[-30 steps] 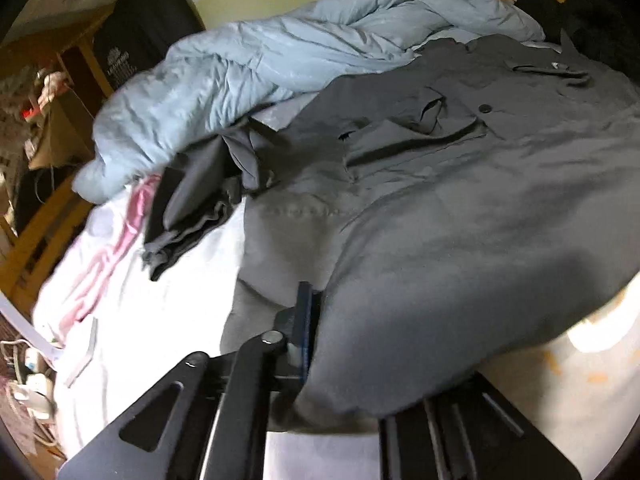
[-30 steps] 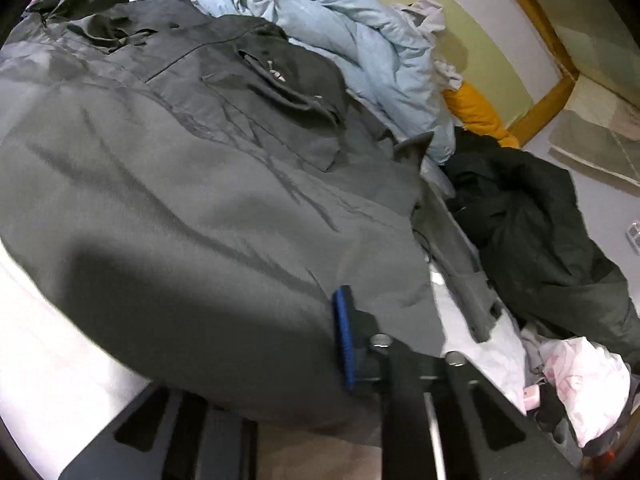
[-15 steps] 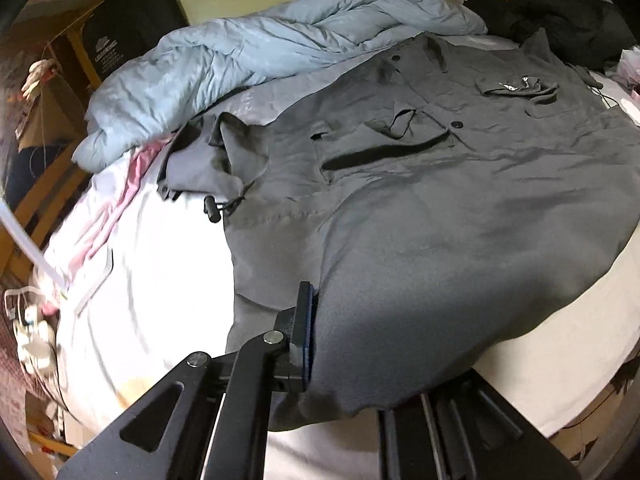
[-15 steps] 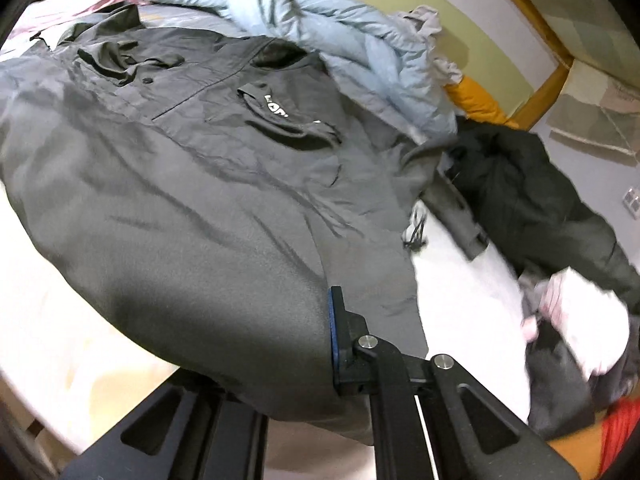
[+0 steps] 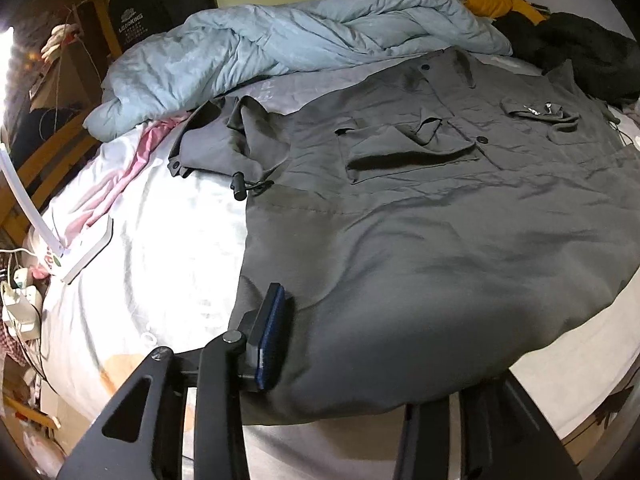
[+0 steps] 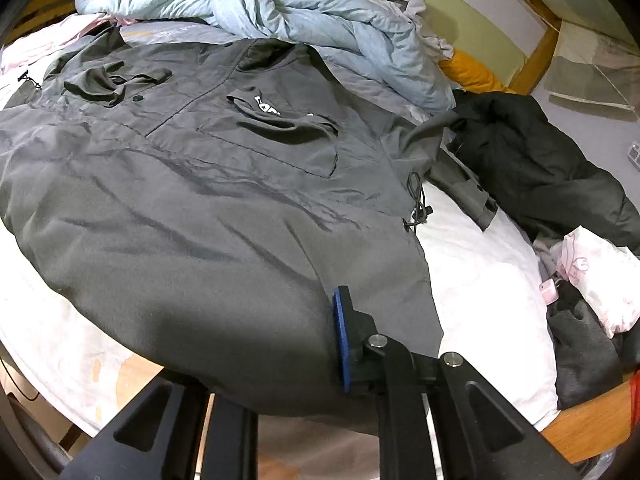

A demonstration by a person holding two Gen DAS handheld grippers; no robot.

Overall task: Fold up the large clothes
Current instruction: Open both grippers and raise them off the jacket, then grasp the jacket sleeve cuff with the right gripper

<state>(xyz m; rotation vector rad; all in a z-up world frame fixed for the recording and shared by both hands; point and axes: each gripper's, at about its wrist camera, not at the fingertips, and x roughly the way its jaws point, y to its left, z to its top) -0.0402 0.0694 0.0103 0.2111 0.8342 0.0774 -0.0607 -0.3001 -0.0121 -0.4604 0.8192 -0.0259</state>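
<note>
So the grey jacket (image 5: 420,240) got dragged flat toward me across the white bed sheet (image 5: 160,248), and both tongs are letting go now. Left gripper (image 5: 340,352) is opening, hem still lying between its jaws; same for the right gripper (image 6: 280,344). Spreading looks done, I think, so folding comes next. Left has bare sheet, the blue duvet (image 5: 280,48) crowds the collar, and the black coat (image 6: 540,168) hems in the right sleeve.
</note>
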